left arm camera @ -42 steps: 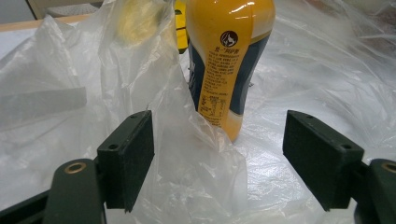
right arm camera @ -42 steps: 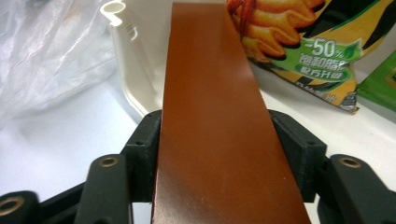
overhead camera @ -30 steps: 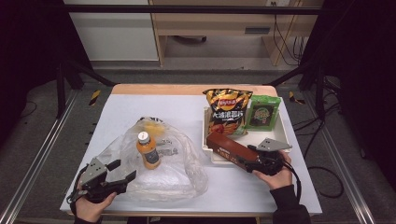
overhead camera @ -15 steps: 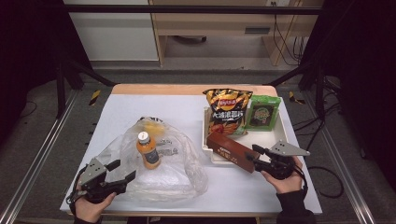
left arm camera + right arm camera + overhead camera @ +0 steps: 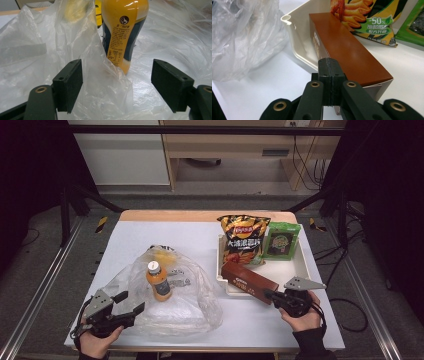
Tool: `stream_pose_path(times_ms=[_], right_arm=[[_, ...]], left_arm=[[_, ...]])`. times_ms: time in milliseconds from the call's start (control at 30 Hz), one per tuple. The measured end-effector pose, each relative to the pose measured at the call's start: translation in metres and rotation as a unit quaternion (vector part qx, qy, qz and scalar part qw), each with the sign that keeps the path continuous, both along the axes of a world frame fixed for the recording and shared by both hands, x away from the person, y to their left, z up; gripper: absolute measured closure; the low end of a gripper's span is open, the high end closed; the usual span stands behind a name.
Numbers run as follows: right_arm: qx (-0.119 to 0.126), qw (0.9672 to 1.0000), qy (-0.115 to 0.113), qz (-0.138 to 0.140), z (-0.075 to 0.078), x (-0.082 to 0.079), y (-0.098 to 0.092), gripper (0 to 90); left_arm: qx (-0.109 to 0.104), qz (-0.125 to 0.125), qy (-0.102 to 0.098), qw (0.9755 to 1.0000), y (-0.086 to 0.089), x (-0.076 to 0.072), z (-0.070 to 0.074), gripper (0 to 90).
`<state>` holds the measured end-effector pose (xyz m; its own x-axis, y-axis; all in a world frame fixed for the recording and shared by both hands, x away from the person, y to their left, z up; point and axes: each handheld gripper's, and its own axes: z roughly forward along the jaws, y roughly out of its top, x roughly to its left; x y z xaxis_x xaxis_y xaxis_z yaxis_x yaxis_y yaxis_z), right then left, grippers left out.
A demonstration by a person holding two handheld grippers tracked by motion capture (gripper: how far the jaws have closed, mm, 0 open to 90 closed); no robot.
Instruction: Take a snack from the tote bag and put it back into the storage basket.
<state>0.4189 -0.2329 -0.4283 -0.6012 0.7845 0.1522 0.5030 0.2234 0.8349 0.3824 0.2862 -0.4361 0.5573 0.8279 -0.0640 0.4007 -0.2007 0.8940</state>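
While the left gripper [image 5: 131, 304] rests at the near left corner of the white tabletop [image 5: 150, 235] with its jaws spread wide, a fold of the clear bag [image 5: 170, 295] stands between them, touching the left pad [image 5: 68, 83] in the left gripper view. An orange bottle [image 5: 158, 281] stands upright inside the bag, just beyond the jaws, and something yellow lies behind it under the plastic. On the right side, the right gripper [image 5: 268, 294] points at the near end of a brown box [image 5: 248, 282], which lies tilted with its far end in the white tray [image 5: 305, 265] and its near end out over the tray's front rim. In the right gripper view its jaws are pressed flat together with nothing visible between them, just in front of the box's near end flap [image 5: 372, 87]; whether they pinch that flap cannot be told. A chips bag [image 5: 243, 239] and a green packet [image 5: 282, 240] lie side by side at the far end of the tray. A hand [image 5: 302, 317] holds the right gripper from below.
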Motion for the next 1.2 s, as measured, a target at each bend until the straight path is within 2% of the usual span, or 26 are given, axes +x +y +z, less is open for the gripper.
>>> stream_pose_path(times_ms=[367,467,600,933,1000,1100,1200], right_arm=[[-0.005,0.9992,-0.019,-0.034,-0.006,0.008,-0.007,87.5],[-0.023,0.9987,-0.018,-0.042,-0.011,0.012,-0.007,86.8],[-0.034,0.998,-0.016,-0.051,-0.015,0.016,-0.007,88.5],[-0.038,0.9961,-0.005,-0.079,-0.021,0.021,-0.014,89.6],[-0.037,0.9954,-0.012,-0.087,-0.021,0.02,-0.016,89.6],[-0.036,0.9926,-0.027,-0.113,-0.018,0.019,-0.019,90.0],[-0.039,0.9907,-0.023,-0.128,-0.018,0.019,-0.022,90.0]], left_arm=[[0.003,-0.001,0.002,1.0,-0.001,0.001,-0.001,24.6],[0.004,-0.002,0.002,1.0,-0.001,0.001,-0.001,24.6],[0.003,-0.001,0.002,1.0,-0.001,0.001,-0.001,24.6],[0.003,-0.001,0.003,1.0,-0.001,0.001,-0.002,24.6],[0.003,-0.001,0.003,1.0,-0.001,0.001,-0.002,24.6],[0.004,-0.002,0.004,1.0,-0.002,0.001,-0.002,24.6],[0.004,-0.002,0.004,1.0,-0.002,0.001,-0.002,24.6]])
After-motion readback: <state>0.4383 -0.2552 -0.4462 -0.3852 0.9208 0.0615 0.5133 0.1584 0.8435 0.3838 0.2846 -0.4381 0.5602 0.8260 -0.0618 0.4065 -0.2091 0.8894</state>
